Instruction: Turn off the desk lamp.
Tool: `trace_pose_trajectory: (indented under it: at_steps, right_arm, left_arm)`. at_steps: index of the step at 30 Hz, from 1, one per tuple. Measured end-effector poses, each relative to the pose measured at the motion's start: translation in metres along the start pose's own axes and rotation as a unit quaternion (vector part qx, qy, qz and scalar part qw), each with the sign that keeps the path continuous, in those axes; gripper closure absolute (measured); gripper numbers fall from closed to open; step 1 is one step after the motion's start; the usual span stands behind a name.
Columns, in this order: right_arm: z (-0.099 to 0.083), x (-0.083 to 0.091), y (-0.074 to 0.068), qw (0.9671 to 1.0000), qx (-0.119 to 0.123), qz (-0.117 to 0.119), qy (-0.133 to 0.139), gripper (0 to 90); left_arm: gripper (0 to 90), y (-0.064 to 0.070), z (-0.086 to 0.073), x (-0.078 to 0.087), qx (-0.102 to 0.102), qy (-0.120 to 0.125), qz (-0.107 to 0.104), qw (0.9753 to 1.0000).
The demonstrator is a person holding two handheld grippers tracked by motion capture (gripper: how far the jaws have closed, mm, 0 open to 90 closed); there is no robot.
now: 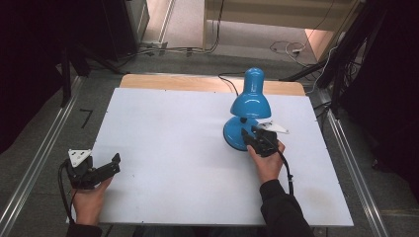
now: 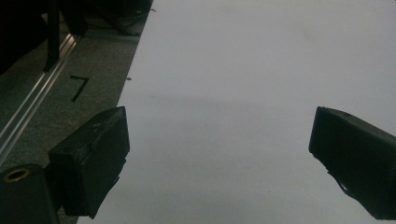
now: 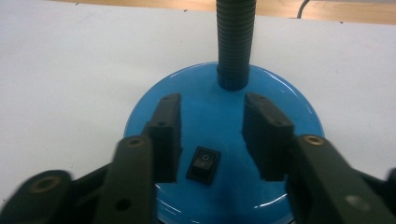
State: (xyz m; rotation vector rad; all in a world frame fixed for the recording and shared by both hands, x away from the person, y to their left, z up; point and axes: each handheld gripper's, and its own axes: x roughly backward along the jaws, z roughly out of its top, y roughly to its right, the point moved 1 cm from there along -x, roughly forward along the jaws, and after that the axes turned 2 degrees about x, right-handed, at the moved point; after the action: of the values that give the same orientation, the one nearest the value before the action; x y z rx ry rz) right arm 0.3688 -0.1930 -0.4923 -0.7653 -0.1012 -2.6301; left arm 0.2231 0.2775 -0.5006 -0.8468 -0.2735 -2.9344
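A blue desk lamp (image 1: 249, 101) stands on the white table top (image 1: 173, 148) at the right, its shade tipped toward the far side. Its round blue base (image 3: 275, 186) carries a black rocker switch (image 3: 203, 164) and a black ribbed neck (image 3: 236, 42). My right gripper (image 1: 251, 133) hovers over the near part of the base, jaws open, with the switch below and between them (image 3: 212, 122). My left gripper (image 1: 114, 164) rests at the table's near left corner, open, with bare table between its jaws (image 2: 219, 140).
A wooden strip (image 1: 197, 83) runs along the table's far edge, and the lamp's black cord (image 1: 228, 81) trails over it. Metal rails (image 1: 34, 163) flank the table. Cables and dark stands (image 1: 341, 54) lie on the floor beyond.
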Motion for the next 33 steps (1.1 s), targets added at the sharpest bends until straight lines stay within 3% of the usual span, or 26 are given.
trace_pose_trajectory:
  at_steps: [10,18,29,33]
  right_arm:
    - [-0.002,0.002,0.004,0.9999,-0.007,0.004,-0.009,26.7]
    - [-0.005,0.006,0.013,0.9998,-0.007,0.01,-0.015,19.0]
    - [-0.008,0.013,0.025,0.9993,-0.001,0.007,-0.036,16.8]
    - [-0.01,0.017,0.028,0.9994,-0.004,0.01,-0.032,16.8]
  left_arm:
    - [5.7,0.0,0.0,0.0,-0.002,-0.001,0.001,1.0]
    - [5.7,0.001,0.0,0.0,-0.002,-0.002,0.001,1.0]
    - [5.7,0.002,0.0,-0.001,-0.002,-0.001,0.0,1.0]
    - [5.7,0.002,0.0,-0.001,-0.002,-0.001,0.0,1.0]
